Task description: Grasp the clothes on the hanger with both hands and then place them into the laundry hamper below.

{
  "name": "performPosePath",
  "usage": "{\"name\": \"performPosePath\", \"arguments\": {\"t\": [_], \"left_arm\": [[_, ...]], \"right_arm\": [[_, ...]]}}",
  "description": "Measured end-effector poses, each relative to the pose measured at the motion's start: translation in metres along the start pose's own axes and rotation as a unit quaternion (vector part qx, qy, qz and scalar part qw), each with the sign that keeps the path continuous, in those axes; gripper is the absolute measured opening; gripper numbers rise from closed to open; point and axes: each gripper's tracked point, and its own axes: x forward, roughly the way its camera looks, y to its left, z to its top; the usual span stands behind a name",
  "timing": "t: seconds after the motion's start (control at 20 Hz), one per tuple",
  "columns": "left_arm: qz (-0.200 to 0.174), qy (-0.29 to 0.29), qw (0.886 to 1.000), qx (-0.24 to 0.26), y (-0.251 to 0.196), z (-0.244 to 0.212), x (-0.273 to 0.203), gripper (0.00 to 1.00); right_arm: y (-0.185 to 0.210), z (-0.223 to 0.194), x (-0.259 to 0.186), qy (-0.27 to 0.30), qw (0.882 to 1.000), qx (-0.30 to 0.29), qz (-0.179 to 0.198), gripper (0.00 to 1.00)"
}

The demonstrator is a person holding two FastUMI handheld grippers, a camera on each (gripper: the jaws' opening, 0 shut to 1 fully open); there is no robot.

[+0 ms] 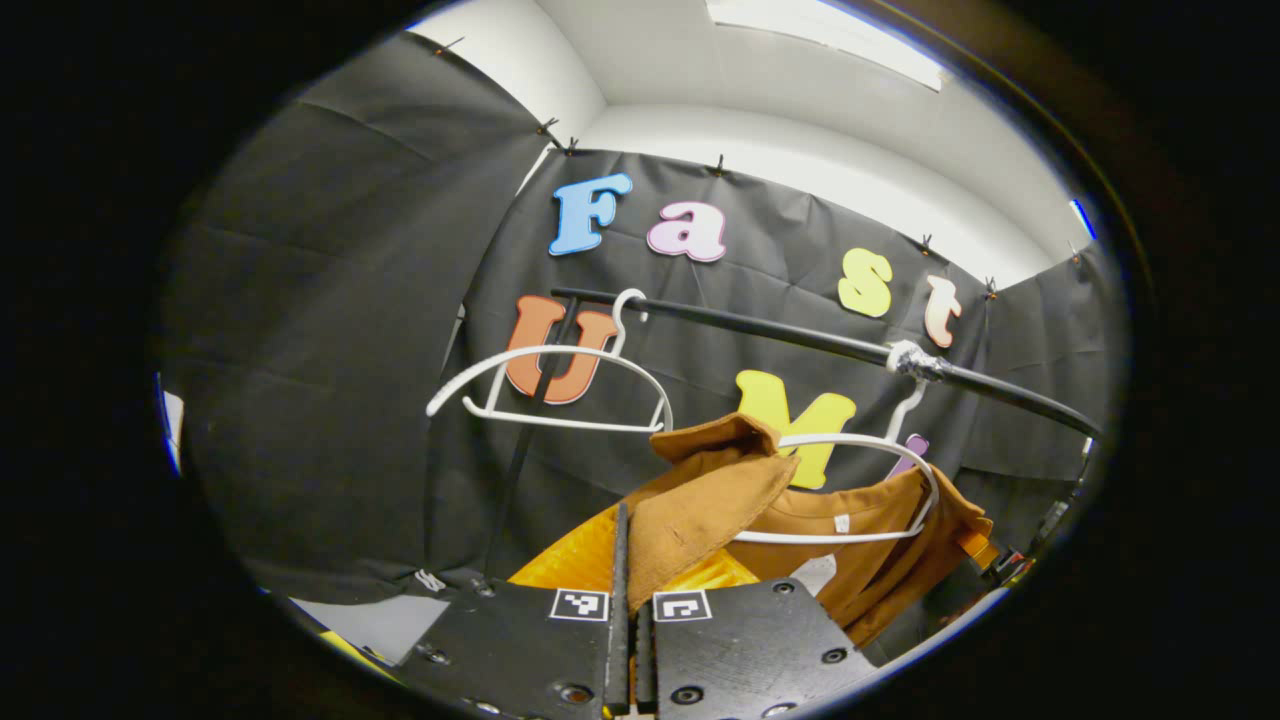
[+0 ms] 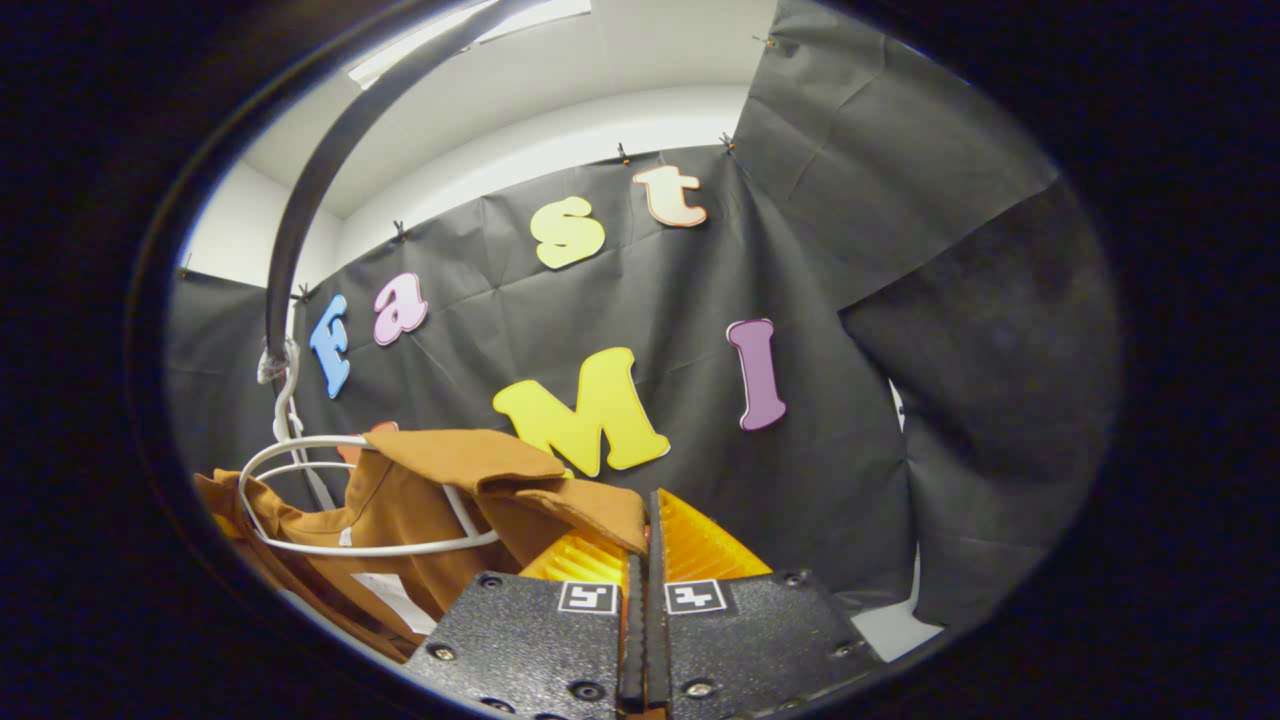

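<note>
- The brown cloth garment (image 1: 720, 500) hangs on a white wire hanger (image 1: 900, 530), and I take that hanger as my landmark for the rest.
- In the left gripper view one shoulder of the garment is pulled up and off the hanger's near end, lifted into a peak beside it; the collar and far shoulder lie draped over the hanger's loop.
- In the right gripper view the brown garment (image 2: 470, 480) shows its other lifted fold, drawn away from the same white hanger (image 2: 370, 545) toward my fingers.
- My left gripper (image 1: 630, 560) has its fingers pressed together on the raised edge of the garment, just in front of the hanger.
- My right gripper (image 2: 645, 545) is likewise pinched shut on a fold of the garment, off to the hanger's side.
- The hanger's hook goes up to a black metal rail (image 1: 800, 340) directly above it, where a wad of pale tape wraps the rail.
- Farther along that rail from the hanger hangs a second, bare white wire hanger (image 1: 550, 385), well apart from the garment.
- In the right gripper view the black rail (image 2: 310, 190) curves up above the hanger.
- Behind the hanger is the black cloth wall (image 1: 330, 380); above that, a white wall and ceiling with a bright light panel (image 1: 830, 30).
</note>
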Motion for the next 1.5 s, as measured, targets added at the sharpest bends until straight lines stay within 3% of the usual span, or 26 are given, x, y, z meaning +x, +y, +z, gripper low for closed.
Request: {"name": "performPosePath", "arguments": {"t": [0.05,0.1,0.15,0.25,0.3,0.35,0.4,0.45,0.55,0.6,0.65,0.7,1.5], "left_arm": [[0.009,-0.002,1.0,-0.003,0.005,0.003,0.0,0.03],[0.021,-0.002,1.0,-0.008,0.013,0.004,0.002,0.03],[0.028,-0.001,1.0,-0.014,0.019,0.003,0.003,0.1],[0.03,-0.003,0.999,-0.026,0.024,0.006,0.003,0.1],[0.031,-0.004,0.999,-0.025,0.028,0.01,0.003,0.02],[0.033,-0.007,0.999,-0.024,0.032,0.013,0.003,0.1],[0.036,-0.009,0.999,-0.024,0.034,0.016,0.004,0.1],[0.041,-0.011,0.999,-0.027,0.038,0.018,0.005,0.03],[0.047,-0.007,0.998,-0.042,0.045,0.017,0.004,0.03],[0.047,-0.006,0.998,-0.049,0.046,0.016,0.003,0.1],[0.049,-0.005,0.997,-0.051,0.048,0.014,0.004,0.1],[0.051,-0.005,0.997,-0.05,0.05,0.013,0.004,0.03],[0.067,0.02,0.997,-0.045,0.072,-0.012,0.013,0.04]], "right_arm": [[-0.002,0.001,0.004,-0.001,1.0,0.001,-0.004,0.05],[-0.004,-0.002,0.008,0.001,1.0,0.001,-0.007,0.04],[-0.005,-0.007,0.012,0.006,1.0,0.003,-0.01,0.04],[-0.005,-0.009,0.017,0.01,1.0,0.008,-0.013,0.04],[-0.005,-0.01,0.02,0.011,1.0,0.005,-0.013,0.05],[-0.005,-0.01,0.022,0.009,1.0,0.0,-0.014,0.04],[-0.006,-0.009,0.025,0.007,1.0,-0.004,-0.015,0.05],[-0.008,-0.01,0.027,0.007,1.0,-0.006,-0.018,0.05],[-0.01,-0.011,0.03,0.008,1.0,-0.006,-0.021,0.05],[-0.01,-0.012,0.031,0.008,1.0,-0.007,-0.02,0.05],[-0.01,-0.011,0.032,0.006,1.0,-0.008,-0.02,0.05],[-0.012,-0.011,0.033,0.005,1.0,-0.01,-0.02,0.05],[-0.027,-0.032,0.055,0.03,0.997,-0.064,-0.02,0.04]]}}
